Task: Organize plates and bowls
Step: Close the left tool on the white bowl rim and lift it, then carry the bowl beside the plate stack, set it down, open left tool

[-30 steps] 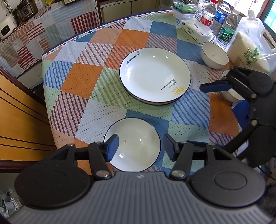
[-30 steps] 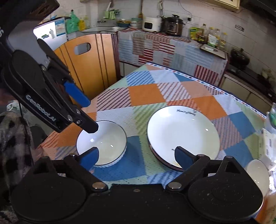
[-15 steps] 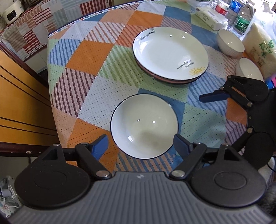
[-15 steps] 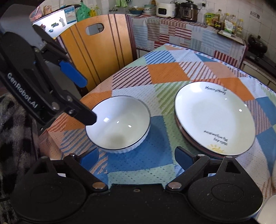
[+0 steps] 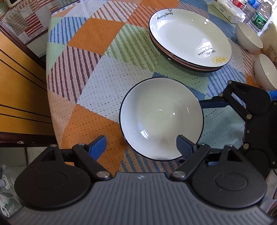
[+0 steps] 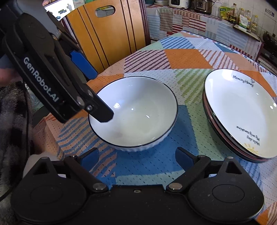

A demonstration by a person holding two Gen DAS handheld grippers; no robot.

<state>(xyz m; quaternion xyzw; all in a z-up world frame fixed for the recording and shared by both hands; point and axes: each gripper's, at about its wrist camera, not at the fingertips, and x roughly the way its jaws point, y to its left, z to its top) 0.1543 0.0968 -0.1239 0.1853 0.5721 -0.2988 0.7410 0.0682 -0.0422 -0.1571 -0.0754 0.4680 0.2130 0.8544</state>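
A white bowl with a dark rim (image 5: 161, 117) sits on the patchwork tablecloth near the table's front edge; it also shows in the right wrist view (image 6: 135, 112). My left gripper (image 5: 141, 147) is open, its right finger over the bowl's near rim, its left finger outside the bowl. My right gripper (image 6: 136, 157) is open, just short of the bowl's side. A stack of white plates (image 5: 188, 38) with "Morning Honey" lettering lies beyond the bowl and shows in the right wrist view (image 6: 242, 114) too. Two small white bowls (image 5: 249, 38) stand at the far right.
A wooden chair back (image 6: 107, 34) stands against the table's left edge. Water bottles (image 5: 258, 15), a tissue pack (image 5: 228, 12) and a bag of rice (image 5: 270, 41) crowd the far right. A kitchen counter with appliances (image 6: 199, 5) runs behind.
Both grippers have moved closer to the dark-rimmed bowl. The left gripper's right finger now sits over the bowl's near rim. The bowl has stayed on the cloth.
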